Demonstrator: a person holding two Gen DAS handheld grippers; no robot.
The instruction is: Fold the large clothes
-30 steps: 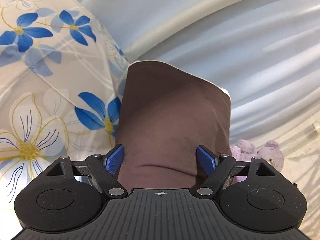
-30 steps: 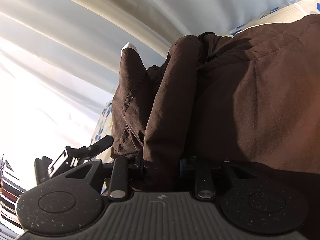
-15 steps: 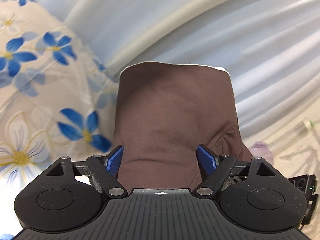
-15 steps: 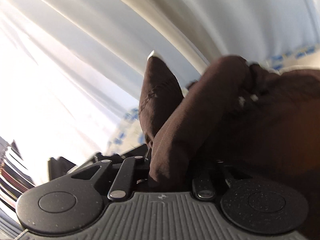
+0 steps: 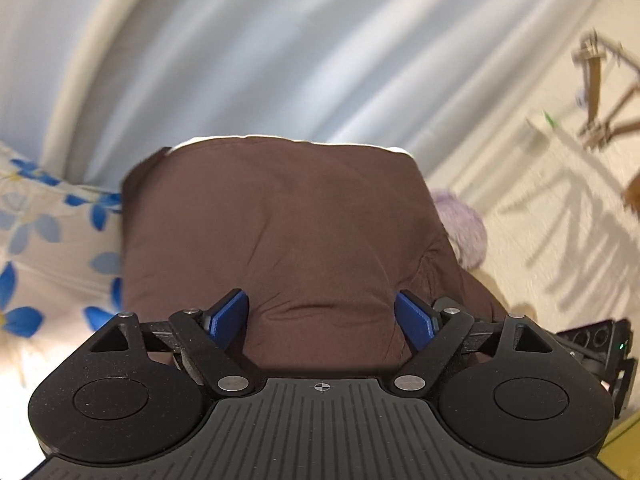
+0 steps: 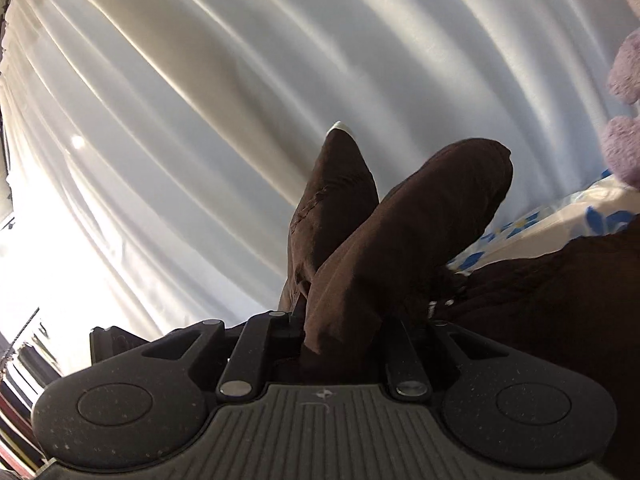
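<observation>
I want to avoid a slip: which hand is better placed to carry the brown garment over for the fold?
Right, probably. The right tongs have just been closing and pinch a bunched fold of the brown garment. The left tongs stand wide with cloth between them, and their grip is unclear.

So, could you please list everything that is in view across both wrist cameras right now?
Garment: one, dark brown, bunched between both grippers.
Bedsheet: one, cream with blue flowers, under the garment.
Curtain: one, pale grey-white, behind.
Plush toy: one, lilac, right of the garment in the left view.
Wooden frame: one, tan, blurred, upper right.
Left gripper: one, black, blue fingers spread wide beside the cloth.
Right gripper: one, black, shut on a fold of the garment.
</observation>
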